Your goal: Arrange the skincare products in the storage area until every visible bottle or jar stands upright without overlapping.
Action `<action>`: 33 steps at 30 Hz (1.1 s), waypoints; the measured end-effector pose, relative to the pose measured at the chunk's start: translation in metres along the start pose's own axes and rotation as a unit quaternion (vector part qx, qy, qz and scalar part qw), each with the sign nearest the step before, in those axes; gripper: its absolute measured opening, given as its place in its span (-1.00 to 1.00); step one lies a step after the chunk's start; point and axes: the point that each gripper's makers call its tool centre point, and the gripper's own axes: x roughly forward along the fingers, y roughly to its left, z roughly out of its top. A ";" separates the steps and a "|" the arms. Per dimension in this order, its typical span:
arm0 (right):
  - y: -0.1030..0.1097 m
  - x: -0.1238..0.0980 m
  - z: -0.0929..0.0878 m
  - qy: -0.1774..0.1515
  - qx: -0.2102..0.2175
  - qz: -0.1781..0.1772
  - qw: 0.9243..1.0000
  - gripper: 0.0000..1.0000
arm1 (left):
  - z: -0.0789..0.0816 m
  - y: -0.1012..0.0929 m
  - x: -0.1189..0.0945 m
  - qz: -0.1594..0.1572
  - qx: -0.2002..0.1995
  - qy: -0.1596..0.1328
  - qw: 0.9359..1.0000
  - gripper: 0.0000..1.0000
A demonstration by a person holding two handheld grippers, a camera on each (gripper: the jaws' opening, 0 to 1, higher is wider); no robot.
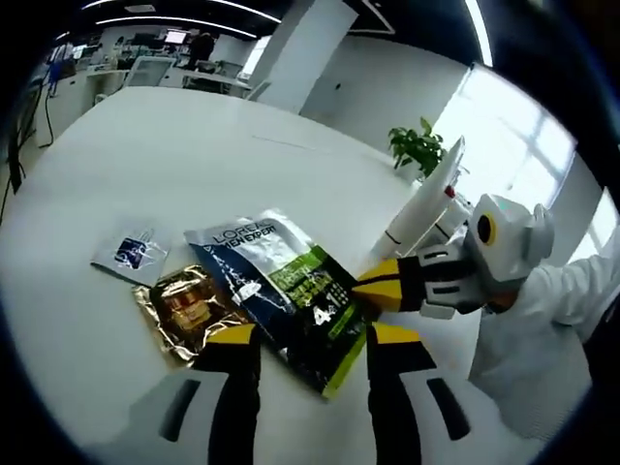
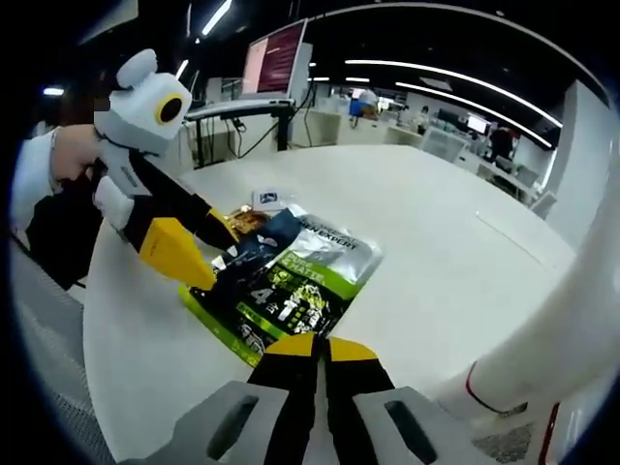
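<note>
A black and green L'Oreal pouch (image 1: 291, 291) lies flat on the white table (image 1: 174, 155). My left gripper (image 1: 312, 339) is open, one jaw on each side of the pouch's near end. A gold sachet (image 1: 189, 305) lies just left of the pouch, and a small white sachet (image 1: 131, 254) beyond that. My right gripper (image 1: 363, 289) comes in from the right, shut on the pouch's edge. In the right gripper view the pouch (image 2: 291, 281) reaches my right gripper (image 2: 322, 347), and the left gripper (image 2: 208, 257) stands open over its far side. A white tube (image 1: 421, 208) rises behind.
The white tube (image 2: 562, 329) with a red ring near its base looms close on the right in the right gripper view. A person's white sleeve (image 1: 542, 329) is at the right. A potted plant (image 1: 418, 145) and office desks lie past the table's edge.
</note>
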 end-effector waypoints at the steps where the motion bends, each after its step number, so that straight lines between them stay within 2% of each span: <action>1: 0.000 0.000 0.000 0.001 0.000 0.000 1.000 -1.00 | 0.001 0.001 0.001 0.000 -0.006 -0.004 1.000 -0.33; 6: 0.000 0.000 0.000 0.003 -0.007 0.001 1.000 -1.00 | 0.002 -0.001 0.006 -0.008 -0.041 -0.009 0.999 -0.47; 9: 0.000 0.001 0.001 0.003 -0.006 0.001 1.000 -1.00 | 0.002 0.001 0.005 0.001 -0.053 -0.016 0.998 -0.55; 12: 0.000 0.001 0.000 0.001 -0.007 0.001 1.000 -1.00 | 0.005 0.007 0.003 0.007 -0.072 -0.028 0.997 -0.73; 14: 0.000 0.001 0.000 0.001 -0.004 0.002 1.000 -1.00 | 0.011 0.012 0.000 0.009 -0.081 -0.044 0.996 -1.00; 15: -0.001 0.001 0.000 0.001 -0.005 0.003 1.000 -1.00 | 0.020 0.011 -0.002 -0.006 -0.095 -0.067 0.993 -1.00; 16: 0.000 0.001 0.000 0.001 -0.006 0.003 1.000 -1.00 | 0.021 0.004 -0.003 -0.026 -0.116 -0.067 0.991 -1.00; 17: 0.000 0.001 0.000 0.001 -0.006 0.004 1.000 -1.00 | 0.023 0.003 -0.004 -0.032 -0.119 -0.068 0.990 -1.00; 20: 0.000 0.001 0.000 0.003 -0.008 0.005 1.000 -1.00 | 0.026 0.002 -0.004 -0.019 -0.097 -0.074 0.992 -1.00; 23: -0.002 0.000 -0.001 0.004 -0.010 0.007 1.000 -1.00 | 0.027 0.000 -0.005 -0.017 -0.116 -0.078 0.990 -1.00; 29: -0.003 -0.009 -0.004 0.005 -0.010 0.008 1.000 -1.00 | 0.030 -0.007 -0.007 -0.012 -0.112 -0.085 0.990 -1.00; 33: 0.003 -0.022 0.000 -0.005 -0.038 0.018 0.999 -0.94 | 0.032 0.000 -0.004 -0.007 -0.130 -0.077 0.988 -1.00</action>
